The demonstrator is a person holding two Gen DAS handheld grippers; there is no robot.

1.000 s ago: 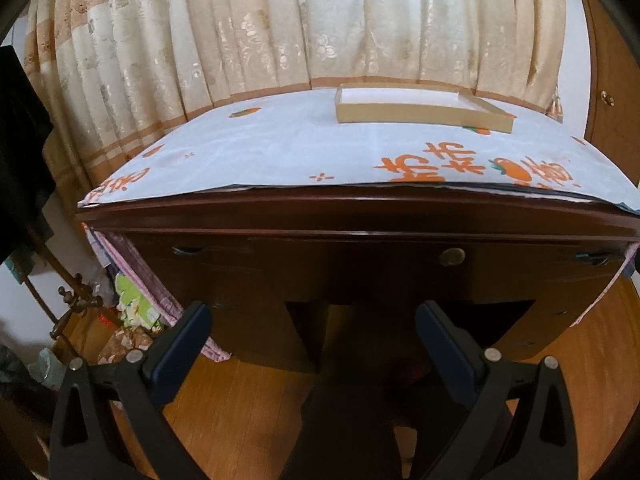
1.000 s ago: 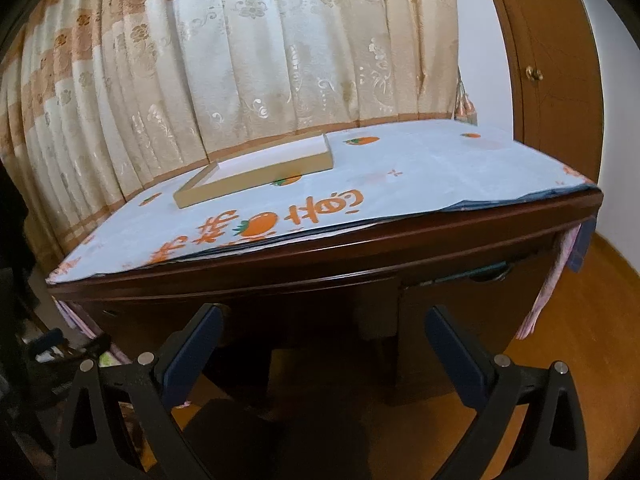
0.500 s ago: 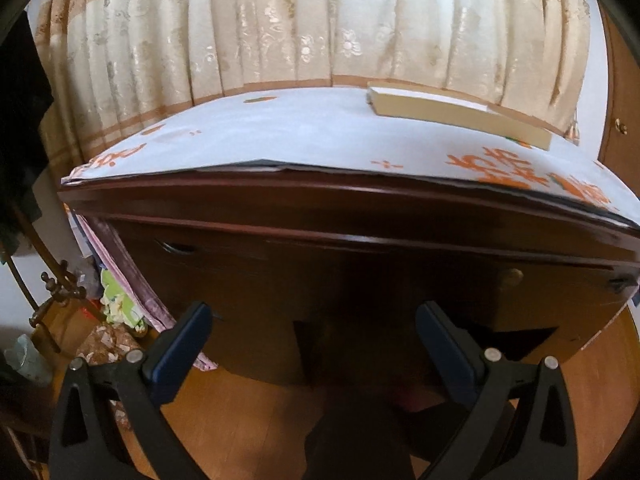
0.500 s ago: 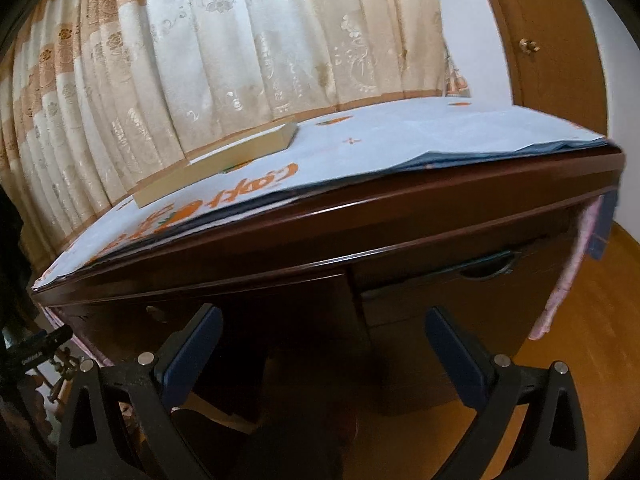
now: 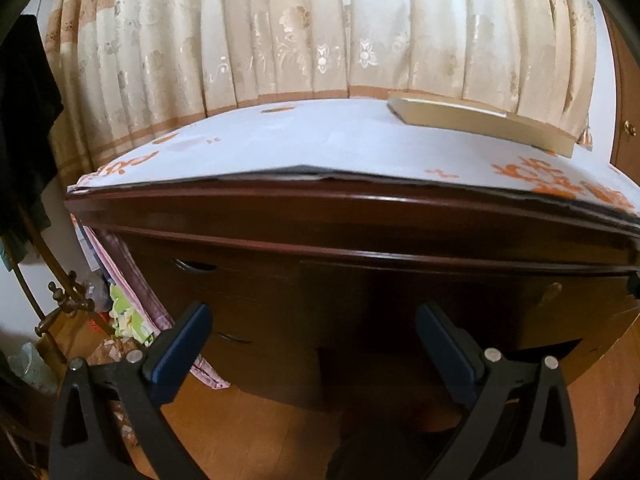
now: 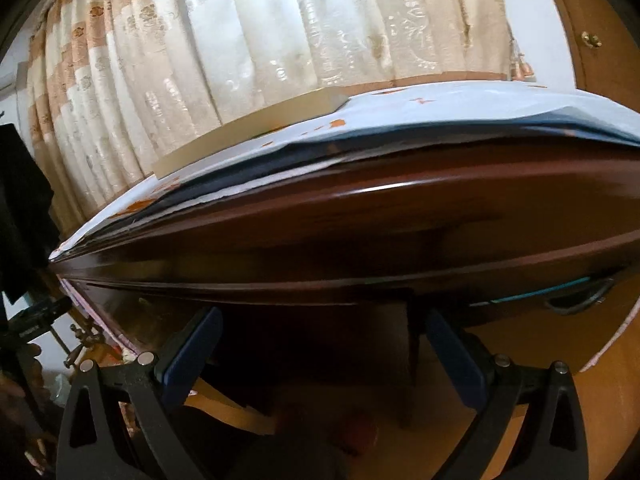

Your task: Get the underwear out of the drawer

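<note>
I am looking into a room of a home, likely a bedroom. A dark wooden desk [image 5: 360,220] with drawers [image 5: 240,276] stands before a cream flowered curtain [image 5: 320,32]. A printed cloth [image 5: 300,144] covers its top, the floor [image 5: 248,432] is wood, a wooden door [image 6: 600,40] shows far right, and dark clothes [image 5: 24,120] hang at left.

right gripper [image 6: 322,344] spread, empty | facing desk [image 6: 400,216] edge

Glossy dark wood desk [image 6: 400,216]; matt printed paper cover [image 5: 320,144]; cloth curtain [image 5: 320,28].
</note>
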